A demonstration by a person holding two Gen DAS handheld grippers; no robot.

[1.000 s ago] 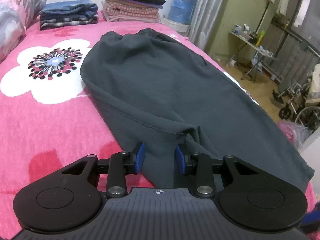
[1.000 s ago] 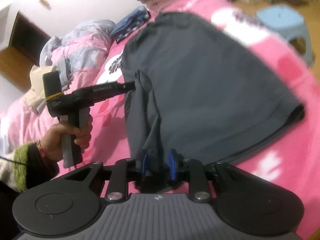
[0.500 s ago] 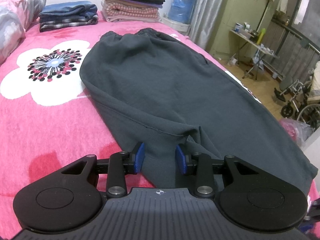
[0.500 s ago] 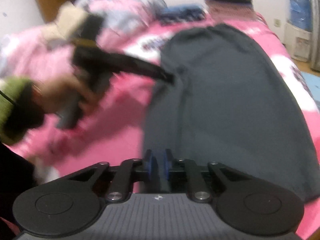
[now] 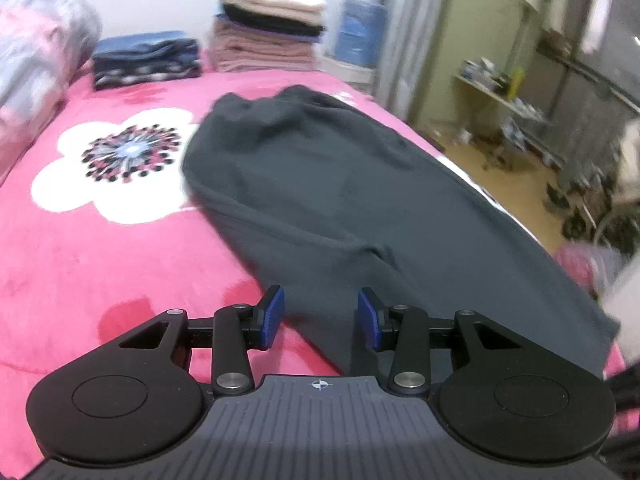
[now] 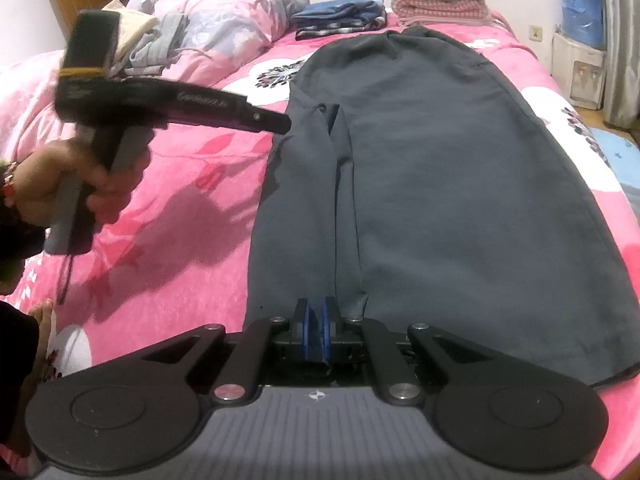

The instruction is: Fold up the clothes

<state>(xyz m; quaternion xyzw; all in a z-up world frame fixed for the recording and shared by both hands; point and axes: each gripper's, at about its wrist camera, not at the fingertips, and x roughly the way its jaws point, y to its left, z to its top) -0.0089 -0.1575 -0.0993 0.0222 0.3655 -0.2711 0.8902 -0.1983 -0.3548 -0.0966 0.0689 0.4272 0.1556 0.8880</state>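
Two grippers work one pair of dark grey trousers, spread lengthwise on the pink flowered bedspread, waistband end toward the folded stacks at the far edge.

Landmark: the trousers.
- Right gripper: at the near hem end, blue pads drawn together; a narrow pleat of cloth runs up from between them, so I judge it clamped on the trouser fabric.
- Left gripper: at the trousers' left edge, about mid-length, jaws standing apart with cloth lying in the gap, nothing pinched. Seen from the right wrist view it is held in a hand, nose at the crease where a lengthwise ridge begins.
- Ridge runs from that crease down to the right gripper; rest of the trousers lies flat, right edge near the bed's side.

Judgement: garment looks laid one leg over the other, with a lengthwise wrinkle being dealt with. Left wrist view is motion-blurred, so the left gripper is probably moving.

To do it well: keep the hem pinch firm, pull along the trousers' length rather than up, so the ridge flattens without dragging the waistband off square. If the left gripper closes, take both layers at the edge.
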